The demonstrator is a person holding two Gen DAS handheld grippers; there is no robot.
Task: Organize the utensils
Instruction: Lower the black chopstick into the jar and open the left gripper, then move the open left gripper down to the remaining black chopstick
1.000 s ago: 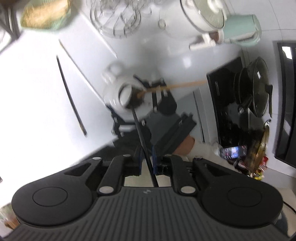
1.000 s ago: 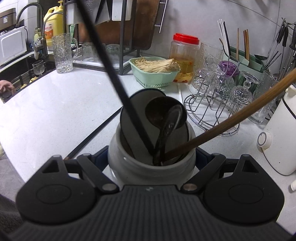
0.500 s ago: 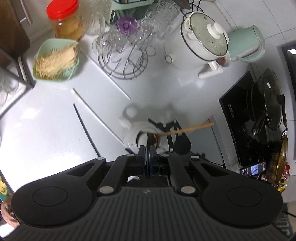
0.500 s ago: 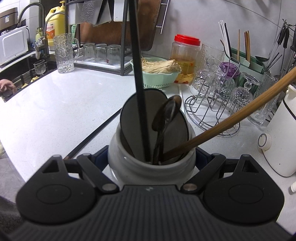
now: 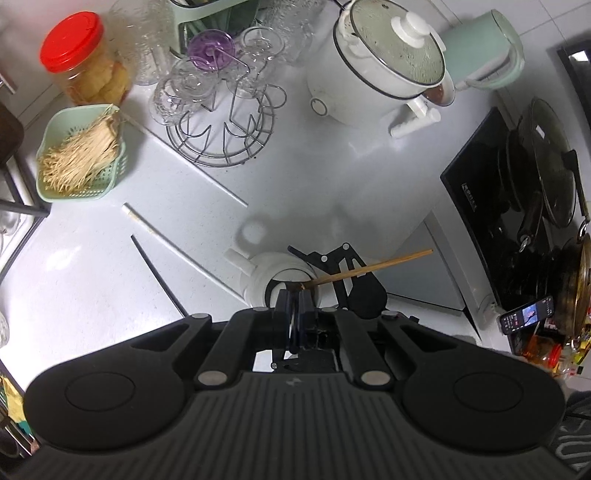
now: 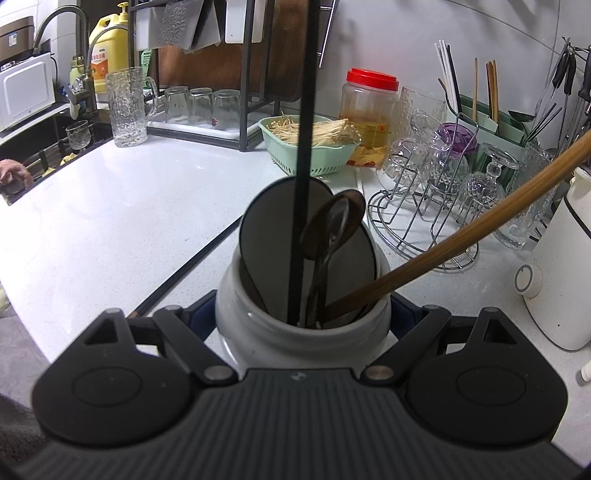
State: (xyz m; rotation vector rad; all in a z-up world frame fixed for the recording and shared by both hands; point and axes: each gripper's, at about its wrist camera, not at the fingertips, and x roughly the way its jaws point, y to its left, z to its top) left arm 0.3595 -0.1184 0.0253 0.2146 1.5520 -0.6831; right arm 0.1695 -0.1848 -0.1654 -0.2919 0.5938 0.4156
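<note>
The right gripper [image 6: 303, 314] clasps a white ceramic utensil jar [image 6: 295, 332] standing on the white countertop [image 6: 129, 206], its jaws pressed against the jar's sides. In the jar stand a thin black rod [image 6: 304, 147], a dark spoon [image 6: 332, 225] and a brown wooden stick [image 6: 461, 236]. The left gripper [image 5: 295, 314], directly above, has its jaws pressed together, apparently pinching the rod's top.

A home kitchen, seemingly: white countertop [image 6: 122, 206], sink faucet [image 6: 55, 22], rice cooker [image 5: 384, 70], glass drying rack [image 5: 221, 129].
</note>
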